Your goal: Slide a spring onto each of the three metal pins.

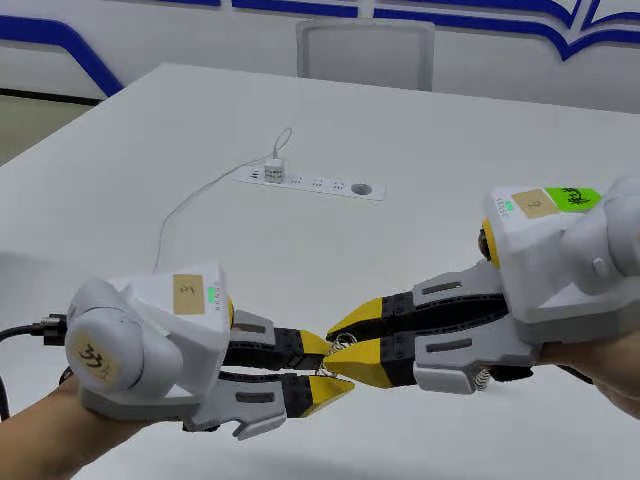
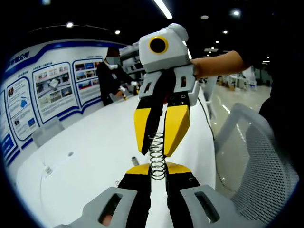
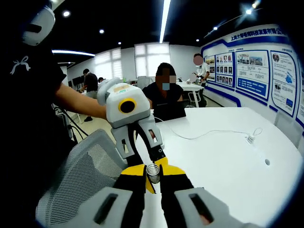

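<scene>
Item: spring point(image 2: 157, 156), hanging in the air over the white table point(image 1: 420, 160), its coil running straight from one pair of yellow tips to the other. In the right gripper view it is showing end-on as a bright ring.

Left gripper point(image 2: 157, 172): jaws standing narrow, pinching the near end of the spring between their tips.

Right gripper point(image 3: 153, 174): facing the left one nose to nose, jaws likewise drawn narrow and closing about the far end of the coil.

Pins: whether one is lying inside the coil is too small to tell.

Step in hand, as judged: the spring is being passed or lined up between the grippers before threading.

Handling advice:
- keeping both grippers on one axis, so the coil is not bending
- pinching lightly, since a hard squeeze risks flattening the turns and narrowing the bore
- letting one gripper release only while the other is gripping surely, a freed spring being apt to jump away across the table
</scene>
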